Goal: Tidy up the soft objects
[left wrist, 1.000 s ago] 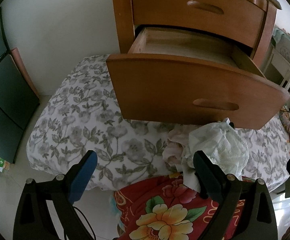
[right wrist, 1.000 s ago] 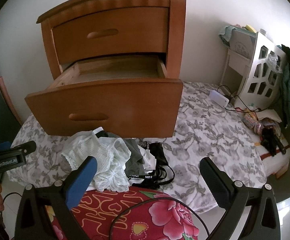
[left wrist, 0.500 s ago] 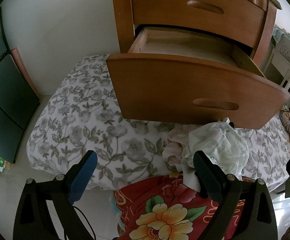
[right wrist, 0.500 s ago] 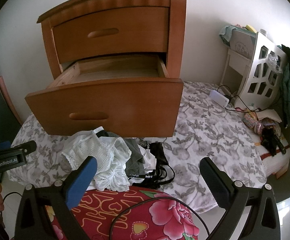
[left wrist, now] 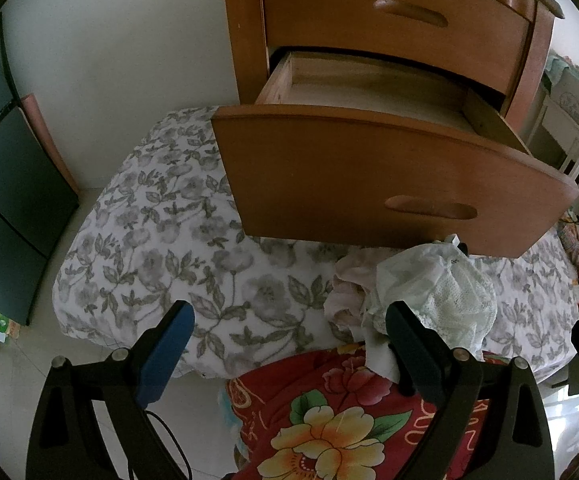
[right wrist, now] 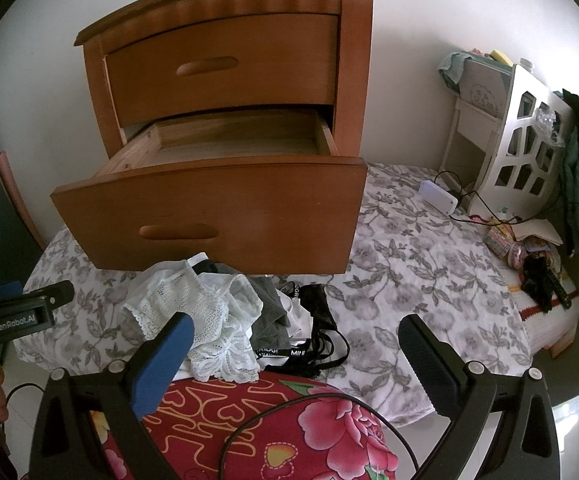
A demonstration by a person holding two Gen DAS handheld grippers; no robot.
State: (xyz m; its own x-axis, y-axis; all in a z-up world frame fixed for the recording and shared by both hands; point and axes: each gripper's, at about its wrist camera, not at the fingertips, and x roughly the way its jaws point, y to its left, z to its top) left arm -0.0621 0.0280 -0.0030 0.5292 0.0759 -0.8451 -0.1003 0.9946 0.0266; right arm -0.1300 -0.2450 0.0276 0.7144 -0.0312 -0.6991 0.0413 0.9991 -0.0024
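Pile of underwear point(right wrist: 225, 316), white lace piece on top, sits on the floral bedsheet point(right wrist: 417, 272) right below the pulled-out lower drawer point(right wrist: 217, 216). Left gripper point(left wrist: 289, 344) and right gripper point(right wrist: 293, 348) both hover wide open, holding nothing.

The open drawer point(right wrist: 217, 216) hides the bed's point(right wrist: 409, 264) back edge; the dark clothes point(right wrist: 273, 312) lie partly under the lace garment point(right wrist: 193, 304).

Clothes pile point(right wrist: 225, 312) on bed point(right wrist: 409, 264), just in front of nightstand's point(right wrist: 353, 80) open lower drawer point(right wrist: 217, 216).
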